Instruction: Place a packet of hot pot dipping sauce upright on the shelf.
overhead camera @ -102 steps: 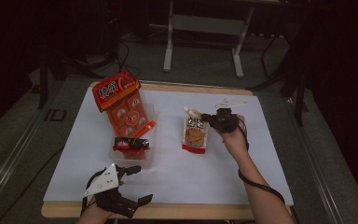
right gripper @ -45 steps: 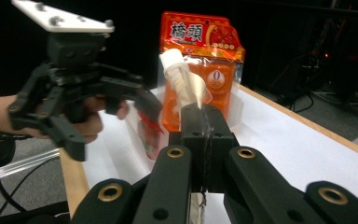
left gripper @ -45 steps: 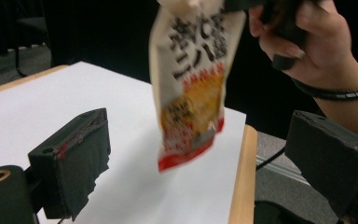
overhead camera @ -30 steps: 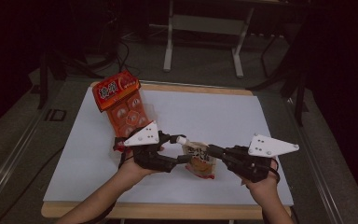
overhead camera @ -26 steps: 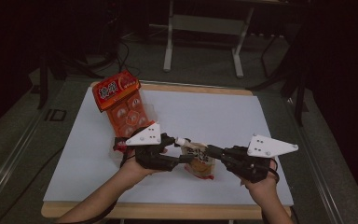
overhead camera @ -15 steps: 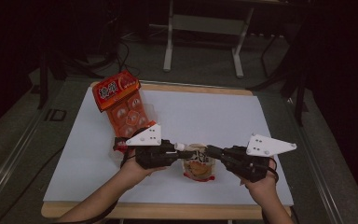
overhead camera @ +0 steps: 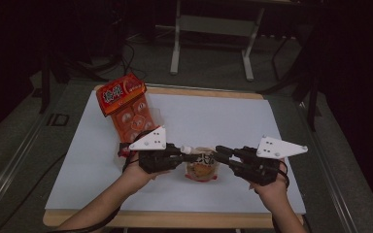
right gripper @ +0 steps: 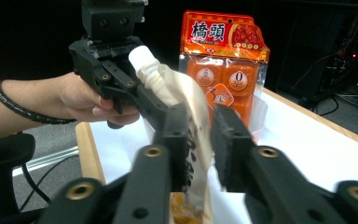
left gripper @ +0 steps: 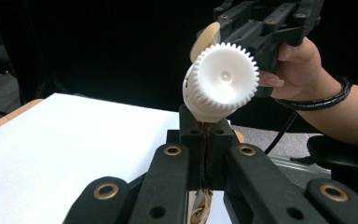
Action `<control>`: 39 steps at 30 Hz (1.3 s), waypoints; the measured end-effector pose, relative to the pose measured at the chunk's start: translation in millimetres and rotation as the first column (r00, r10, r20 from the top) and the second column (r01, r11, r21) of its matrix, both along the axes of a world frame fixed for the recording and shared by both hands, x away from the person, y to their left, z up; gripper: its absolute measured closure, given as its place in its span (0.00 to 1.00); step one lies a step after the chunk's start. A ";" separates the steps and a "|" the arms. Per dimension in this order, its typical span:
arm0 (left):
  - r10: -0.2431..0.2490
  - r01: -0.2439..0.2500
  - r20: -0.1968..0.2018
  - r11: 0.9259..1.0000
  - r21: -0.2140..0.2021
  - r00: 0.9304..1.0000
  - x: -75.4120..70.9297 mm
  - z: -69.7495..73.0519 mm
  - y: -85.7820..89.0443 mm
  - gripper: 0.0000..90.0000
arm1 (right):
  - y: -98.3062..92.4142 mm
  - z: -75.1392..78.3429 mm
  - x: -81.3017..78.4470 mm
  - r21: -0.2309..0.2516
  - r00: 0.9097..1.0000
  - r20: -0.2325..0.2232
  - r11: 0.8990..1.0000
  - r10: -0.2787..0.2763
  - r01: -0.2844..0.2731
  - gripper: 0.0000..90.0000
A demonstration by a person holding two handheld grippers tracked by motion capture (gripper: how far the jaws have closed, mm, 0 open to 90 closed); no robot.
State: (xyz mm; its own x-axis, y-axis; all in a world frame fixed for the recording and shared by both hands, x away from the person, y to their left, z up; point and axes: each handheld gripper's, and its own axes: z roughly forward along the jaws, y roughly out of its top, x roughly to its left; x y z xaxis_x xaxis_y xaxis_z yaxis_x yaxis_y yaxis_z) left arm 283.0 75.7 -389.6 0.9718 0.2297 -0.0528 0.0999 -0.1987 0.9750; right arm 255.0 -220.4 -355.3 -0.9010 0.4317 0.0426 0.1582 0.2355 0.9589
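Note:
A spouted snack pouch with a white ribbed cap hangs above the white mat between both grippers. My left gripper is shut on the pouch's neck just under the cap; its jaws meet on the foil. My right gripper comes from the right. Its jaws have just been opening, and the pouch stands between them with a gap on one side. The left gripper shows behind the pouch in the right gripper view.
An orange multi-cup pack leans in a clear tub at the mat's back left. The white mat covers a wooden table with dark floor and metal stand legs beyond.
The left gripper came up from the front left and its jaws closed on the pouch's neck. The pouch went from lying on the mat to hanging between both grippers. The right jaws parted slightly.

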 end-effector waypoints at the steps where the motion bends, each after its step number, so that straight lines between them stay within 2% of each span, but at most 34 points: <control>1: 0.004 -0.004 -0.001 1.000 -0.007 1.000 0.3 0.8 1.6 0.99 | -0.9 0.4 0.4 -0.001 1.000 -0.003 1.000 -0.001 0.001 0.78; 6: 0.043 -0.043 0.006 0.999 -0.033 0.999 5.6 8.4 13.4 0.99 | -5.4 -1.6 1.7 -0.005 1.000 -0.004 1.000 -0.031 0.031 0.59; 9: 0.067 -0.066 0.019 0.997 -0.041 0.998 9.9 13.6 20.3 0.99 | -5.8 -7.2 1.9 -0.024 0.998 0.005 0.998 -0.061 0.061 0.49; 11: 0.080 -0.079 0.035 0.996 -0.033 0.996 12.6 17.1 25.0 0.99 | -6.0 -11.7 2.9 -0.025 0.997 -0.005 0.997 -0.077 0.076 0.44; 14: 0.111 -0.110 0.038 0.993 -0.043 0.993 15.4 20.6 31.8 0.99 | -5.6 -17.9 5.1 -0.036 0.994 -0.007 0.994 -0.106 0.106 0.33; 18: 0.131 -0.128 0.062 0.990 -0.053 0.989 19.3 24.1 42.0 0.99 | -6.9 -25.3 8.2 -0.023 0.993 -0.025 0.994 -0.111 0.111 0.18; 19: 0.139 -0.135 0.067 0.989 -0.056 0.988 20.5 25.0 44.9 0.99 | -7.7 -27.8 8.7 -0.021 0.995 -0.029 0.995 -0.096 0.095 0.15; 23: 0.139 -0.134 0.091 0.989 -0.059 0.986 27.7 28.3 59.2 0.99 | -11.3 -33.5 8.8 -0.011 0.995 -0.046 0.996 -0.088 0.087 0.14; 24: 0.152 -0.146 0.103 0.987 -0.060 0.983 29.6 28.8 63.4 0.99 | -12.7 -34.1 8.7 -0.005 0.995 -0.052 0.996 -0.086 0.086 0.15; 25: 0.149 -0.143 0.096 0.988 -0.063 0.984 32.0 29.5 67.8 0.99 | -14.1 -34.8 8.9 0.005 0.995 -0.057 0.997 -0.079 0.079 0.15; 28: 0.167 -0.162 0.095 0.985 -0.057 0.981 38.4 31.8 79.9 0.99 | -18.2 -35.9 8.8 0.014 0.995 -0.054 0.996 -0.085 0.086 0.15; 29: 0.183 -0.179 0.102 0.982 -0.054 0.978 40.2 32.1 83.5 0.99 | -19.3 -36.4 8.9 0.014 0.995 -0.056 0.996 -0.083 0.084 0.15; 39: 0.216 -0.212 0.106 0.976 -0.054 0.971 50.6 26.3 112.3 0.99 | -20.4 -45.1 9.9 -0.005 0.995 -0.073 0.998 -0.066 0.066 0.15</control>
